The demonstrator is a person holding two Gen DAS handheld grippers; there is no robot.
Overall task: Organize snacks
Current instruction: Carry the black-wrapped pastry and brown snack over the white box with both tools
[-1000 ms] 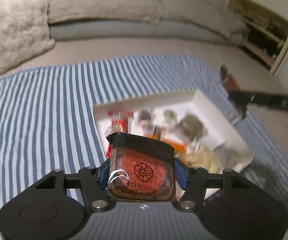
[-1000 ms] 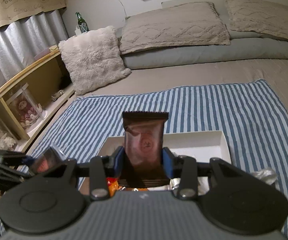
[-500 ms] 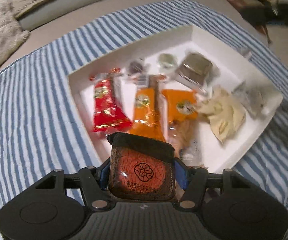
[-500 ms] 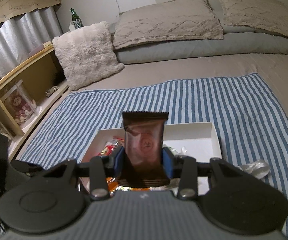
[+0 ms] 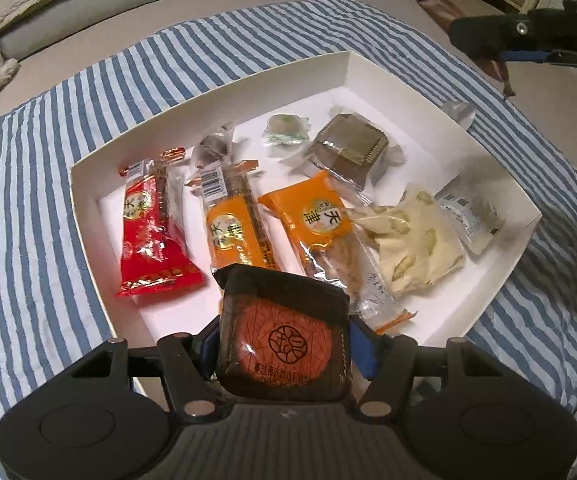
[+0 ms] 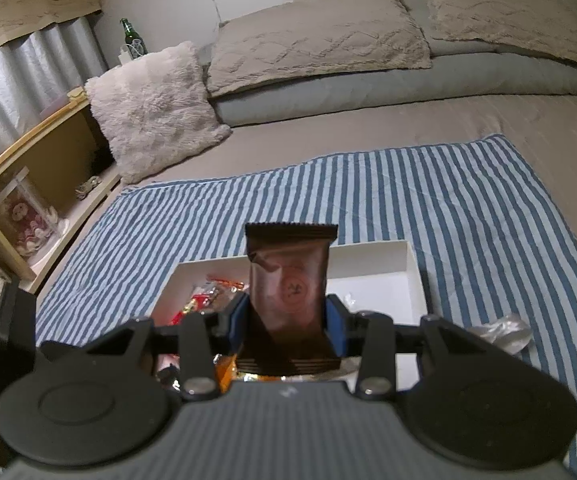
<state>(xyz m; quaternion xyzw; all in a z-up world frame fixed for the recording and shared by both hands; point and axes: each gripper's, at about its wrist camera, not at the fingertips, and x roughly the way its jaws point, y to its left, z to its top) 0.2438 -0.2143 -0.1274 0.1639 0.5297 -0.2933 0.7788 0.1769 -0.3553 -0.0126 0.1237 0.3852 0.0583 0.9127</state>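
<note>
My left gripper (image 5: pixel 284 344) is shut on an orange-and-black snack packet (image 5: pixel 284 336) and holds it above the near edge of the white box (image 5: pixel 88 208). The box holds a red packet (image 5: pixel 148 236), two orange packets (image 5: pixel 232 228), a nougat piece (image 5: pixel 412 244), a brown square snack (image 5: pixel 352 144) and small candies. My right gripper (image 6: pixel 288 320) is shut on a brown snack packet (image 6: pixel 288 280), held upright above the white box (image 6: pixel 412 272). The right gripper also shows in the left wrist view (image 5: pixel 528 36) at the upper right.
The box lies on a blue-and-white striped cloth (image 6: pixel 468 208) on a bed. Pillows (image 6: pixel 152 108) line the far side. A wooden shelf (image 6: pixel 20 184) stands at the left. A crumpled clear wrapper (image 6: pixel 504 330) lies right of the box.
My left gripper has tilted down and moved closer over the box with its packet. My right gripper has stayed nearly still with the brown packet.
</note>
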